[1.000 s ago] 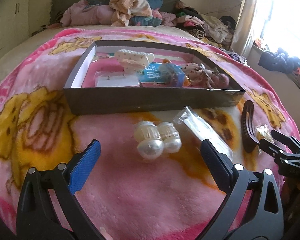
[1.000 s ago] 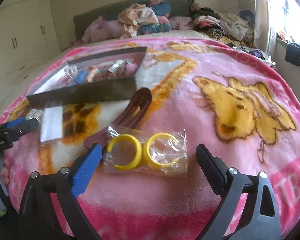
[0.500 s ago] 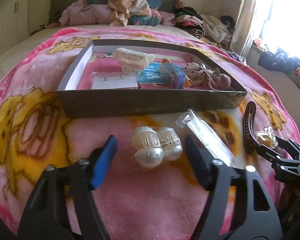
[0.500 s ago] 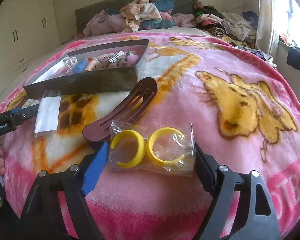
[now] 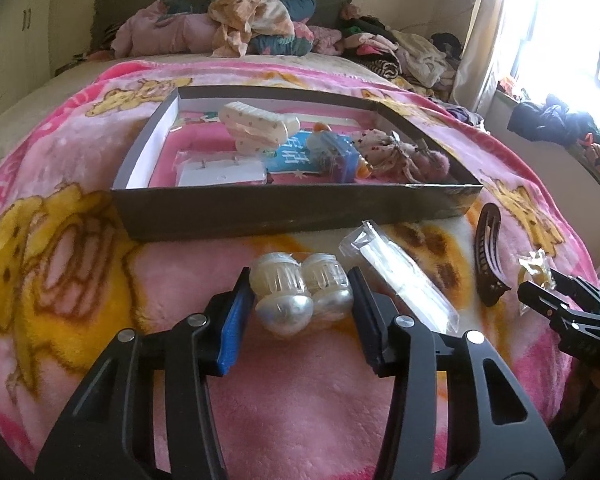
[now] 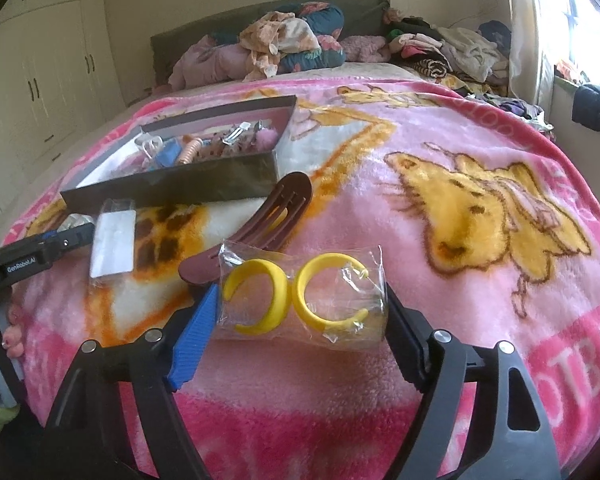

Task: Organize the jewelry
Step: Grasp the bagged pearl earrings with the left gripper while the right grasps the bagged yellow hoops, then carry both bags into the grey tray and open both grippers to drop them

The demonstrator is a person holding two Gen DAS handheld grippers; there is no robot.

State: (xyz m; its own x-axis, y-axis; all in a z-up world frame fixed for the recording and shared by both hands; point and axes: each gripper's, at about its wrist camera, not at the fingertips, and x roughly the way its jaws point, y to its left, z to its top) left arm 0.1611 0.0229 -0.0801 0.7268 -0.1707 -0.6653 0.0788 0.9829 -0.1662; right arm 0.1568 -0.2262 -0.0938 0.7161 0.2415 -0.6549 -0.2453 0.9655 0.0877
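The left gripper is closing on the pearl earrings lying on the bed's blanket, pads about touching; those rounded shells may well squirt out. The right gripper brackets the bagged yellow hoops, and that slick bag could slide. The box holds hair clips, a card and scrunchies.

Black fingers, blue pad, silver screws

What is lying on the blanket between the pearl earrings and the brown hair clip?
A clear plastic packet lies between the pearl earrings and the brown hair clip, as the left wrist view shows.
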